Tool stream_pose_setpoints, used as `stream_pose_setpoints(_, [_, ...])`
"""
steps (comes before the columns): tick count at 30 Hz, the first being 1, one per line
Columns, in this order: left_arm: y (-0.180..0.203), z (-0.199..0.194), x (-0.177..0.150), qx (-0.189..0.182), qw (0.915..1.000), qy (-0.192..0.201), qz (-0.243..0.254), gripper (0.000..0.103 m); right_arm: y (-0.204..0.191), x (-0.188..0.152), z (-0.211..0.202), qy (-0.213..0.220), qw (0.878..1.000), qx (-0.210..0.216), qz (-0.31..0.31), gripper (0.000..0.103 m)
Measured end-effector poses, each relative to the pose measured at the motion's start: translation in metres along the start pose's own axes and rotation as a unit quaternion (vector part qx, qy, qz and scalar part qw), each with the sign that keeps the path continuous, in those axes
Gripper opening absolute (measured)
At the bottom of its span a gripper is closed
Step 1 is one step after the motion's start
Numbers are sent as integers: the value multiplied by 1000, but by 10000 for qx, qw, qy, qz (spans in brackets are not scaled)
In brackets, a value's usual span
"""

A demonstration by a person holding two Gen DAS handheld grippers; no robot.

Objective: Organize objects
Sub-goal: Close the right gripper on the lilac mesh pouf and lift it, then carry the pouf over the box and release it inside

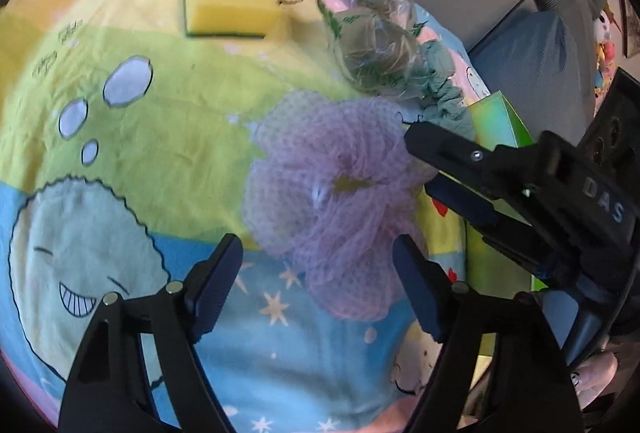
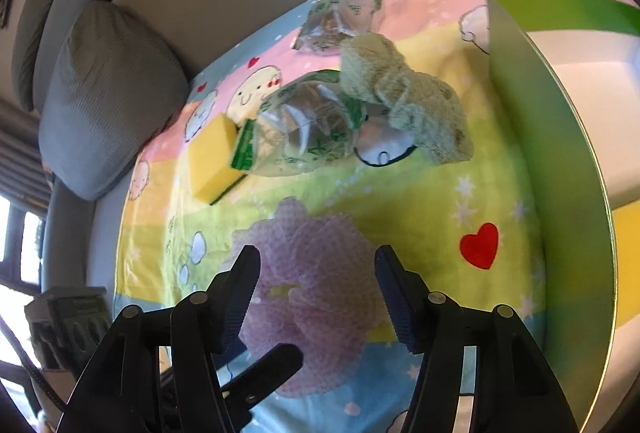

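Observation:
A purple mesh bath puff (image 1: 332,189) lies on the cartoon-print bedsheet (image 1: 160,137). My left gripper (image 1: 316,261) hovers over its near side with the jaws apart; only the right pad is near the mesh, and nothing is pinched. My right gripper (image 1: 420,165) reaches in from the right at the puff's edge. In the right wrist view the puff (image 2: 316,285) sits between the spread jaws of my right gripper (image 2: 318,265), and the pads do not press it. One of the left gripper's fingers (image 2: 276,361) shows below the puff.
Farther back lie a yellow sponge (image 1: 228,1), a crumpled clear plastic bag with green print (image 1: 372,45), a second such bag (image 2: 336,21) and a pale green cloth (image 2: 404,93). A green-walled open box (image 2: 560,153) stands at the right. Grey cushions (image 2: 108,97) line the bed's far edge.

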State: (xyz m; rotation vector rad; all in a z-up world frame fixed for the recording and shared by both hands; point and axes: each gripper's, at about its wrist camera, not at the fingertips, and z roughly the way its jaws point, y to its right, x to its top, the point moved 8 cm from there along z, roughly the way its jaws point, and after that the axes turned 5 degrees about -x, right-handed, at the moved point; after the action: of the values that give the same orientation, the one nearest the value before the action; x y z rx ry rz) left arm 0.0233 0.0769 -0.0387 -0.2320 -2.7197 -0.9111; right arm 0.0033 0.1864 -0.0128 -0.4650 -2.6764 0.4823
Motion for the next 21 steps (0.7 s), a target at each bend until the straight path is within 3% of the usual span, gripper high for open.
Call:
stream_pose_setpoints(5, [3,7,3,-51,10000,51,-18,53,3,-1,7,-56,10000,72,7,61])
stream_pose_setpoints(10, [6,9,0,58,9997,37,219,38,2,-7,18,-181,9998,92,2,48])
stream_pose_setpoints(16, [7,9,1,110,9994,89,303,27,1,-13,24,-179,9998,115,-4,23])
stream_pose_setpoints(21, [16,-3,2,191,9976,386,545,26,-17,-18,1,-44,9977,652,-155,23])
